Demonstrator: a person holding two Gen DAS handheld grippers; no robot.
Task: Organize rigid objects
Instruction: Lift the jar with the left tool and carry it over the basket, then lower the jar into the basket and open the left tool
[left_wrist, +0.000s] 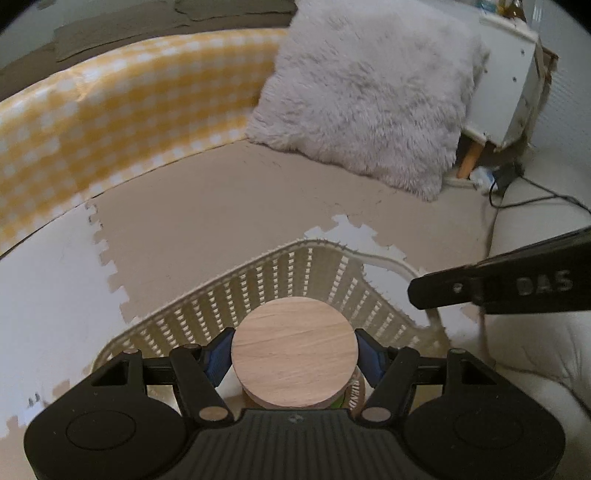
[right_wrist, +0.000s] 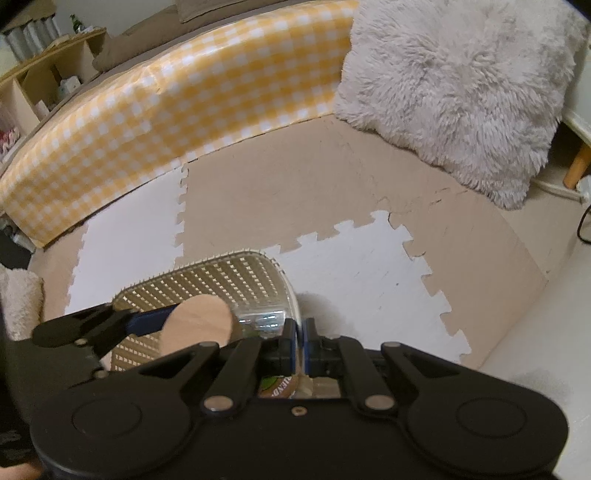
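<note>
A jar with a round wooden lid (left_wrist: 295, 354) sits between the blue pads (left_wrist: 218, 356) of my left gripper (left_wrist: 295, 345), which is shut on it. The jar hangs over a beige lattice basket (left_wrist: 229, 295) on the floor mat. A bit of its printed label shows under the lid. In the right wrist view my right gripper (right_wrist: 300, 329) is shut on the basket's white rim (right_wrist: 291, 295). There the left gripper (right_wrist: 110, 321) and the lid (right_wrist: 197, 325) are over the basket (right_wrist: 221, 277). A shiny clear thing (right_wrist: 262, 318) lies inside, by the rim.
Beige and white foam puzzle tiles (right_wrist: 351, 273) cover the floor. A yellow checked panel (right_wrist: 166, 122) runs along the back. A shaggy grey cushion (left_wrist: 369, 92) leans at the right, beside a white cabinet (left_wrist: 509, 85) and black cables (left_wrist: 535, 199). A wooden shelf (right_wrist: 40, 81) stands far left.
</note>
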